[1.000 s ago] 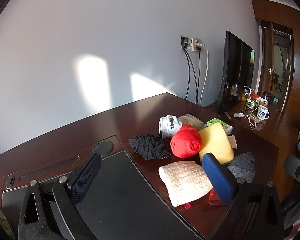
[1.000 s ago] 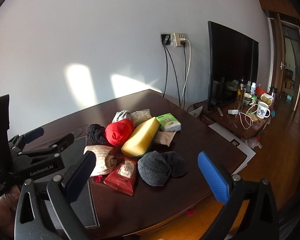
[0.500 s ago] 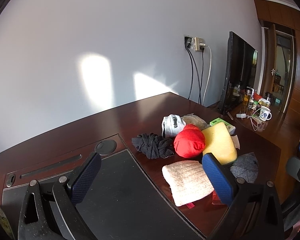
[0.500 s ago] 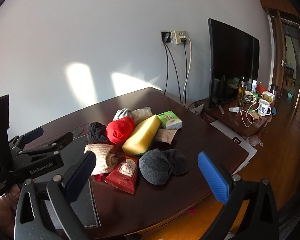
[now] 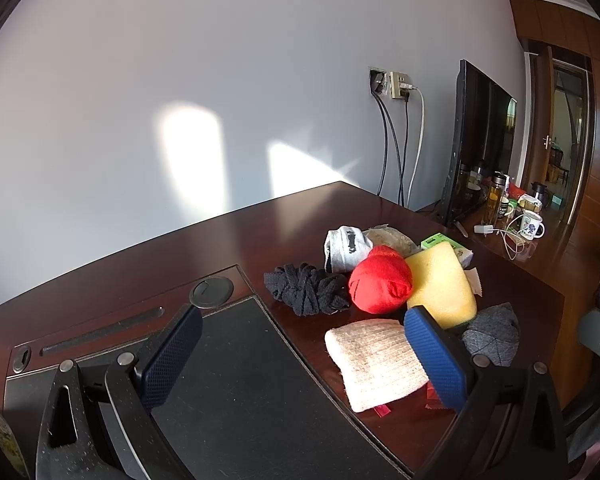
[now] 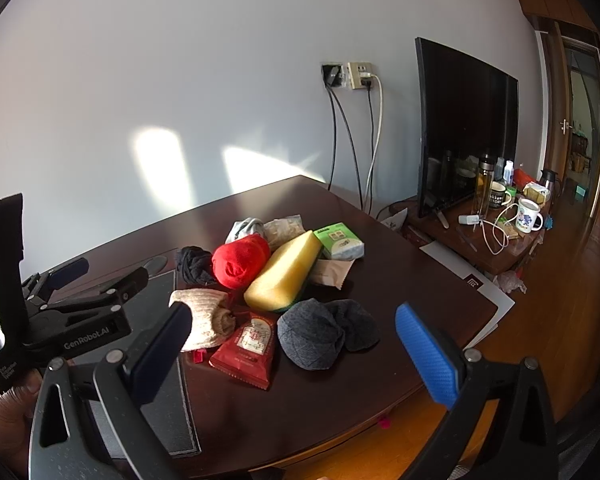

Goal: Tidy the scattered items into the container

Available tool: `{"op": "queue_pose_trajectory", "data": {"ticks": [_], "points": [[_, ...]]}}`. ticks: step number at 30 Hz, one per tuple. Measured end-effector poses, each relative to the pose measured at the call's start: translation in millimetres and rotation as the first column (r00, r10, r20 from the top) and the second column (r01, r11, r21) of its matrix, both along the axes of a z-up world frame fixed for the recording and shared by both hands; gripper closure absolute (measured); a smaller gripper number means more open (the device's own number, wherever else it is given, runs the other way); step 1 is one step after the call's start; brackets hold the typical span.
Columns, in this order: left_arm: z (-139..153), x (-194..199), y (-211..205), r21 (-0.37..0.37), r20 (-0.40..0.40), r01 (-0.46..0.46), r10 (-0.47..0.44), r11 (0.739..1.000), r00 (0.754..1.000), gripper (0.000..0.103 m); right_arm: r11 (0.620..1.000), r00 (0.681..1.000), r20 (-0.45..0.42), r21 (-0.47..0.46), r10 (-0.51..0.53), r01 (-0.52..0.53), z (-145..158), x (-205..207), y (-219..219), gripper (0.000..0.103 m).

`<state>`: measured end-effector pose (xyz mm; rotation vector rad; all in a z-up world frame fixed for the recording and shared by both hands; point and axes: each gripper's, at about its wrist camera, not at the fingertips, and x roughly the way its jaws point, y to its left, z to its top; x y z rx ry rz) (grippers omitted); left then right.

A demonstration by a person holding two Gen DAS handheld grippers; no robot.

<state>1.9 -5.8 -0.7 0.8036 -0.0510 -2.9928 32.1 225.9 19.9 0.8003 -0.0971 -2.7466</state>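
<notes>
1. Left tongs: jaws spread wide, nothing between them. They hang above the black desk mat on the dark wood desk.
2. Right tongs: jaws also spread wide and empty, held over the near desk edge. The left tongs appear at the far left of the right wrist view.
3. The scattered items sit in one cluster ahead of both tongs, to the right of the left tongs' centreline and just ahead of the right tongs' left finger.
4. Beige knit sock: nearest the left tongs, just beside the right fingertip, partly over the mat's edge as seen from the right wrist.
5. Red snack packet: directly ahead of the right tongs, touching the beige sock.
6. Grey cap: just right of the packet, between the right tongs' fingers in its own view.
7. Red sock ball and black fabric bundle: further out, touching each other.
8. Yellow sponge: lies beside the red ball, tilted; green box at its far end.
9. White-grey sock and a pale crinkled packet: farthest back in the cluster.
10. No container can be made out in either view.
11. Beyond the desk, right: monitor and a mug on a low side table.
</notes>
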Motion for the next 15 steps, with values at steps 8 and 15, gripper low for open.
{"op": "queue_pose_trajectory", "data": {"ticks": [8, 15], "points": [[0.5, -2.5, -2.2, 0.008, 0.002, -0.002, 0.001, 1.0, 1.0, 0.001, 1.0, 1.0, -0.004, 0.0, 0.006, -0.006, 0.9, -1.3, 0.4, 0.0], [1.5, -3.9, -3.9, 0.012, 0.003, -0.005, 0.005, 1.0, 1.0, 0.001, 1.0, 1.0, -0.002, -0.006, 0.009, -0.009, 1.1, -2.9, 1.2, 0.0]]}}
